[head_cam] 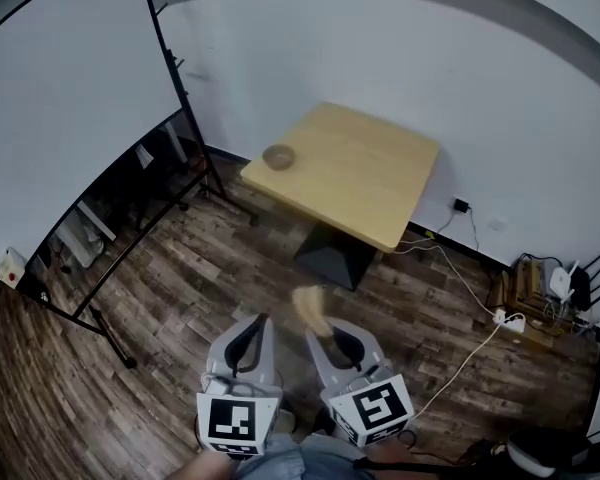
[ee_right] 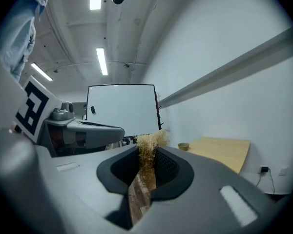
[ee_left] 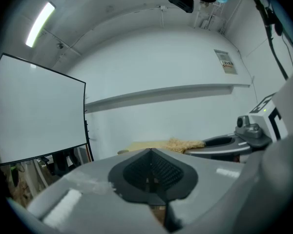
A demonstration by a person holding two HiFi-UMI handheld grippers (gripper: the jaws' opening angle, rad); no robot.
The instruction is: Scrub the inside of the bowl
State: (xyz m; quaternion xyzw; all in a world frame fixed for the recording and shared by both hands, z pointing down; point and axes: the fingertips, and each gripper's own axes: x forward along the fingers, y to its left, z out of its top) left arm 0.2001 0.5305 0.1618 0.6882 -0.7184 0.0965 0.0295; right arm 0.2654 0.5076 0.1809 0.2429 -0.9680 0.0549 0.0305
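Approach step; scrubbing not begun. Bowl (head_cam: 278, 156) on table (head_cam: 365, 173), 9 o'clock corner, well apart at 12 o'clock. Right gripper (head_cam: 330, 340) clamped on fibrous scrubber (head_cam: 308, 303); left gripper (head_cam: 248, 343) jaws together, empty. Next: likely close in.

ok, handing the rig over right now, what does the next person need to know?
Left gripper: shut, nothing in it.
Right gripper: shut on the tan fibrous scrubber.
The bowl sits near the left corner of the wooden table, well ahead of both grippers, and nothing touches it.
Done: scrubber in hand.
Left: walk up to the table, probably steady the bowl, scrub its inside.
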